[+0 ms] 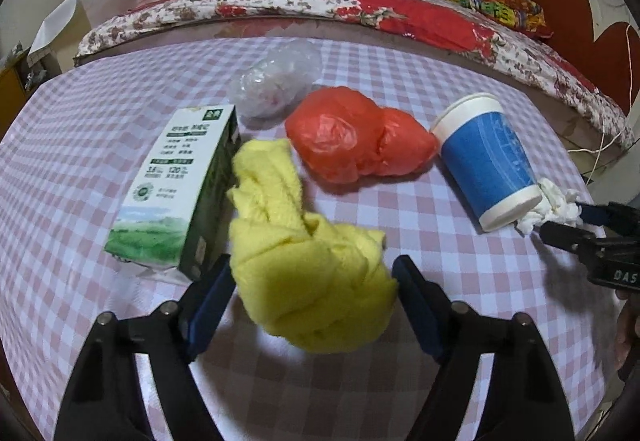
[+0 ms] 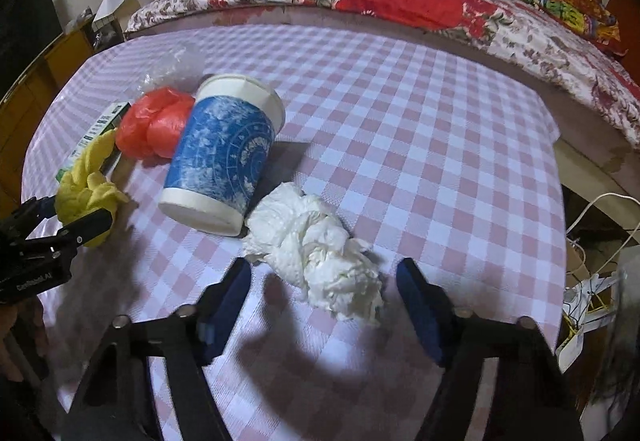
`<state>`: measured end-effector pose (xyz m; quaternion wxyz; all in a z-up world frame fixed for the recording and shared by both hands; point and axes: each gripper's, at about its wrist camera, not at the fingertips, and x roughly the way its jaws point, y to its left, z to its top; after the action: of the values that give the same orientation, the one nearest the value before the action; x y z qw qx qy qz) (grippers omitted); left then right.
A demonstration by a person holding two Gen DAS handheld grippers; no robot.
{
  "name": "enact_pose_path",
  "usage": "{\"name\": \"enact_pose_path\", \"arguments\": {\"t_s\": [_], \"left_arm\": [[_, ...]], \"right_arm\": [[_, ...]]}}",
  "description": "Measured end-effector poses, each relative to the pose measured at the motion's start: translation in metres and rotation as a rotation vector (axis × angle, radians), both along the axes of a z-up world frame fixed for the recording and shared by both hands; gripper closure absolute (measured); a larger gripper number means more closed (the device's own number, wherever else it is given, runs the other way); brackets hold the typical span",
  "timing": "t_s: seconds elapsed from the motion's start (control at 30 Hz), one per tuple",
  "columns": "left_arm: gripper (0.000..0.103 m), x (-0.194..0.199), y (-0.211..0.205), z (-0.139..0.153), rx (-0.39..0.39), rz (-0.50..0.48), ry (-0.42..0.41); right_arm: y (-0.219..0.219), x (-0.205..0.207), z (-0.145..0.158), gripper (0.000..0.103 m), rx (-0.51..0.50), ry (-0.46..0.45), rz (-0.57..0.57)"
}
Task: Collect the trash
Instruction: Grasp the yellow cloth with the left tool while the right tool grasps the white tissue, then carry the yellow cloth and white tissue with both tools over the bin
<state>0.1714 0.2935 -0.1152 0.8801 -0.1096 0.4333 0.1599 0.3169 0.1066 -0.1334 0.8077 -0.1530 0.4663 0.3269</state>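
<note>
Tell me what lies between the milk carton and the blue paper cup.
In the left wrist view, the yellow cloth and the red plastic bag lie between the milk carton and the blue paper cup.

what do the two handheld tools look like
Each tool, left and right, is a black plastic frame with two angled arms, round silver screw heads at the joints and flat dark blue pads on the fingers. White lettering marks each body. No cables or sleeves are visible.
</note>
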Motion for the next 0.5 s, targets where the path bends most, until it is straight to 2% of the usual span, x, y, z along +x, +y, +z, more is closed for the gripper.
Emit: {"name": "enact_pose_path", "arguments": {"t_s": [0.07, 0.13, 0.17, 0.23, 0.5], "left_arm": [[0.031, 0.000, 0.002, -0.001, -0.011, -0.003, -0.004], [0.045, 0.002, 0.001, -0.002, -0.027, -0.015, -0.004], [0.045, 0.001, 0.001, -0.002, -0.027, -0.016, -0.008], [0.048, 0.001, 0.001, -0.001, -0.025, -0.017, -0.015], [0.057, -0.011, -0.003, 0.009, -0.044, -0.033, -0.060]], "right_arm": [[0.000, 0.000, -0.002, 0.047, 0.000, -0.003, 0.002], [-0.001, 0.000, -0.002, 0.060, 0.007, -0.006, 0.004], [-0.003, 0.000, -0.001, 0.070, 0.013, -0.004, 0.001], [-0.006, -0.002, -0.001, 0.079, 0.017, -0.013, -0.008], [-0.022, -0.018, 0.009, 0.086, 0.048, -0.029, -0.024]]}}
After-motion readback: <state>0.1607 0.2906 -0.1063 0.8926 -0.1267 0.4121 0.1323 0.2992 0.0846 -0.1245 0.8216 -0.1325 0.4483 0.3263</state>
